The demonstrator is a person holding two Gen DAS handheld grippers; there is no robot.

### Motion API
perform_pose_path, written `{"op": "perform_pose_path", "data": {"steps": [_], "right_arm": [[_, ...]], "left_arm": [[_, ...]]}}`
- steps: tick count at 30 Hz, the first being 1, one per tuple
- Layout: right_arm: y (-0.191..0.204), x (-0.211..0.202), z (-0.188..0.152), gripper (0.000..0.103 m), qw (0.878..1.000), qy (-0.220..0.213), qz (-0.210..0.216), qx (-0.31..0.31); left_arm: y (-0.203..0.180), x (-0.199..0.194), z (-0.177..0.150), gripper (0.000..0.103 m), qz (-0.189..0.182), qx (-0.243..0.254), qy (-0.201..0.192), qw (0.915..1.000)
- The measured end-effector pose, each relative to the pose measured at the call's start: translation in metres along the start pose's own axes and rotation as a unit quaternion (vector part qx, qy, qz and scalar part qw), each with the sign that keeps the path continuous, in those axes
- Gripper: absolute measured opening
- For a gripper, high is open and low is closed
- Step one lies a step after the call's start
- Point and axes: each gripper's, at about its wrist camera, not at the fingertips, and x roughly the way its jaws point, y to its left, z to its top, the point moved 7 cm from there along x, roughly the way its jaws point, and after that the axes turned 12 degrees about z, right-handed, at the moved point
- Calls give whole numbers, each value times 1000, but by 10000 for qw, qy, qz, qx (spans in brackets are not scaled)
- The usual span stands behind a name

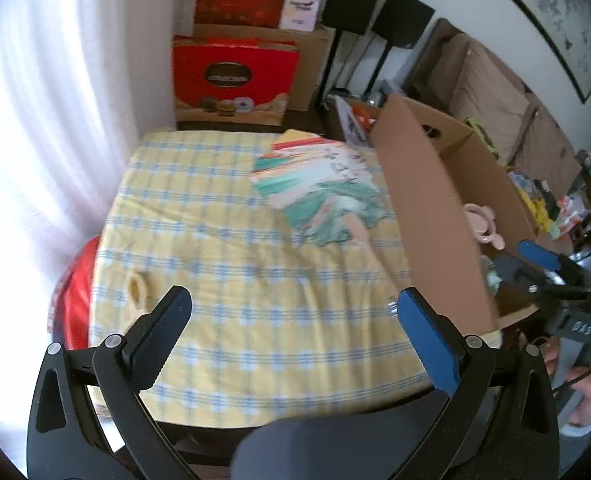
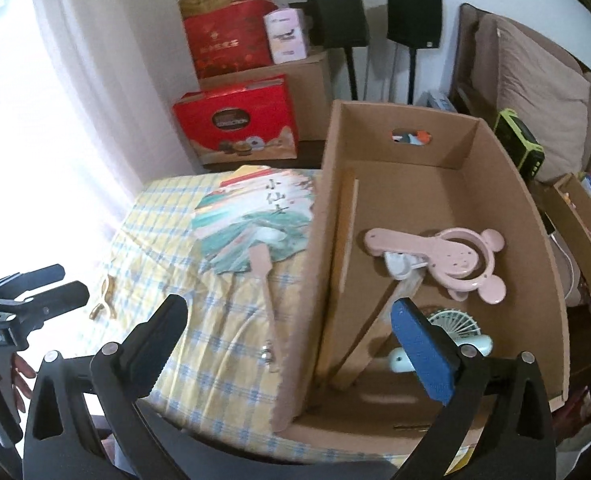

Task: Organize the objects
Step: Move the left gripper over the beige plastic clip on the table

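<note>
Brown cardboard box [image 2: 447, 216] — checked cloth [image 2: 223, 344]

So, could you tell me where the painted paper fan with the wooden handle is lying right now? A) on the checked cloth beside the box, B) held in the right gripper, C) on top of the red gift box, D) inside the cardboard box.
A: the paper fan lies flat on the checked cloth, just outside the left wall of the cardboard box, and both grippers are open and empty.
</note>
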Motion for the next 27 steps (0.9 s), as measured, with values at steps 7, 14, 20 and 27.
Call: {"op": "perform_pose_path", "data": {"steps": [7,14,20,27], "right_arm": [[35,6,-7,103,9990,48,219,-392],[62,27,-19,102,9977,164,406,-526],[78,48,-28,102,9972,190,623,-370],[79,65,-33,99,9975,323,581,-250]], "left_arm": [[71,20,-27,103,728,-203,138,9970],[111,47,-49,103,836,-729,272,9935],[122,69,-49,102,1175,-751,273,9899],[129,90,-46,97,1305,-780,361,9877]]}}
